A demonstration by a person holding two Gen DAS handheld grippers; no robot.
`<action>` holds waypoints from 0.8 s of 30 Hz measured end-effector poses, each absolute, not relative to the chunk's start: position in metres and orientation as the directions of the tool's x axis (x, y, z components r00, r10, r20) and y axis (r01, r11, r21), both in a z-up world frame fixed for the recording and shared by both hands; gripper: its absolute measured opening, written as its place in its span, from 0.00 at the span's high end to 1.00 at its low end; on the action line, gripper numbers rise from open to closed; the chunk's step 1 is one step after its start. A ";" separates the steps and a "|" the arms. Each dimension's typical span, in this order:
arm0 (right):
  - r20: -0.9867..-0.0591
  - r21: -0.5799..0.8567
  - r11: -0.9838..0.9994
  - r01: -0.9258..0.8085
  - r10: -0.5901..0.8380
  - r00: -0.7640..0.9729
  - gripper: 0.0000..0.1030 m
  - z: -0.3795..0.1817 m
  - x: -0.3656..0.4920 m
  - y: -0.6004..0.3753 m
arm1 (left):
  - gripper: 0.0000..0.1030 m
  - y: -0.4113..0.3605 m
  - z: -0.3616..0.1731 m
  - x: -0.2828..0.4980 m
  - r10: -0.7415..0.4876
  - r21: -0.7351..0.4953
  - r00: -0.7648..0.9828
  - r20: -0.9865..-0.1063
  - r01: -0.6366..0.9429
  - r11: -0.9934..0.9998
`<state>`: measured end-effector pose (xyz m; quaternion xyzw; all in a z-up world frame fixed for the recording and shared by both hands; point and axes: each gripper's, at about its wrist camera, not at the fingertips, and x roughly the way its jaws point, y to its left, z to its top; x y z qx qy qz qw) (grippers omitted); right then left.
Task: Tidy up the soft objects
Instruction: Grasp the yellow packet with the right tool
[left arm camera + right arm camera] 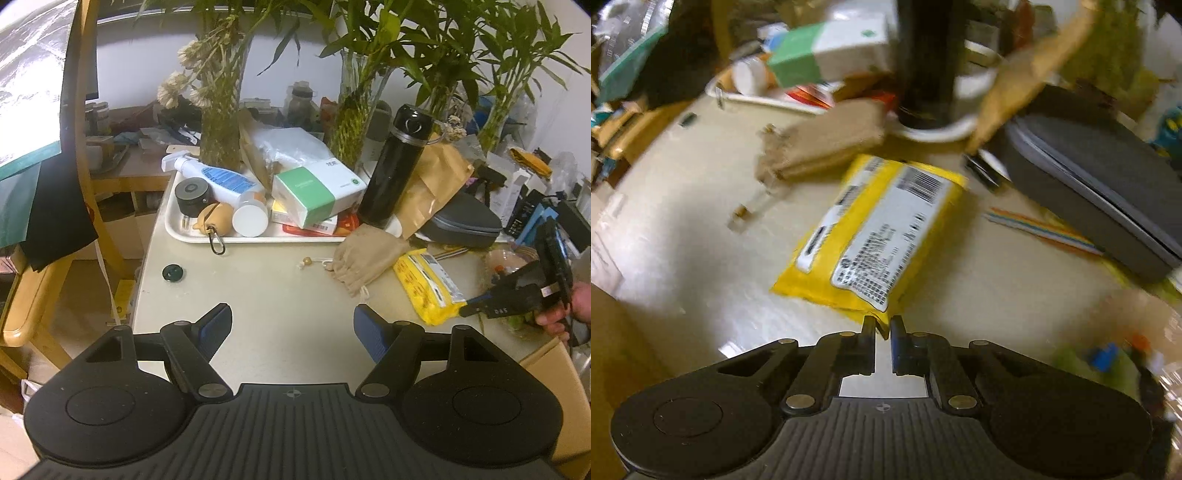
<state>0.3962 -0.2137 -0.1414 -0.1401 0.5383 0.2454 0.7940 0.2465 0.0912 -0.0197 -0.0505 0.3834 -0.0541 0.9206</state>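
The yellow wipes pack (875, 236) is seen lying flat mid-frame, long axis running lower left to upper right, its near corner pinched by the right gripper (883, 326), while the left gripper (292, 328) is held wide and empty.

The table (280, 295) was viewed obliquely from its near edge; the yellow packet (871, 236), shared by both views, was seen steeply from close above.
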 end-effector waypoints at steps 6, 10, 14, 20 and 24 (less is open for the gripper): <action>-0.910 0.048 0.891 -0.451 0.225 0.348 0.53 -0.119 0.387 -0.231 | 0.30 0.089 -0.019 0.247 -0.142 -0.134 0.700 -0.700 0.067 0.989; -0.855 0.138 0.884 -0.446 0.333 0.397 0.01 -0.112 0.385 -0.221 | 0.30 0.088 -0.019 0.247 -0.139 -0.129 0.696 -0.704 0.067 0.989; -0.858 0.093 0.897 -0.433 0.293 0.422 0.00 -0.128 0.398 -0.202 | 0.30 0.089 -0.021 0.247 -0.130 -0.120 0.692 -0.710 0.063 0.991; -0.865 0.070 0.921 -0.383 0.248 0.437 0.00 -0.163 0.414 -0.192 | 0.30 0.094 -0.024 0.249 -0.114 -0.114 0.678 -0.726 0.045 0.993; -0.863 0.027 0.910 -0.413 0.229 0.449 0.01 -0.172 0.416 -0.178 | 0.30 0.094 -0.023 0.251 -0.122 -0.125 0.676 -0.727 0.044 0.991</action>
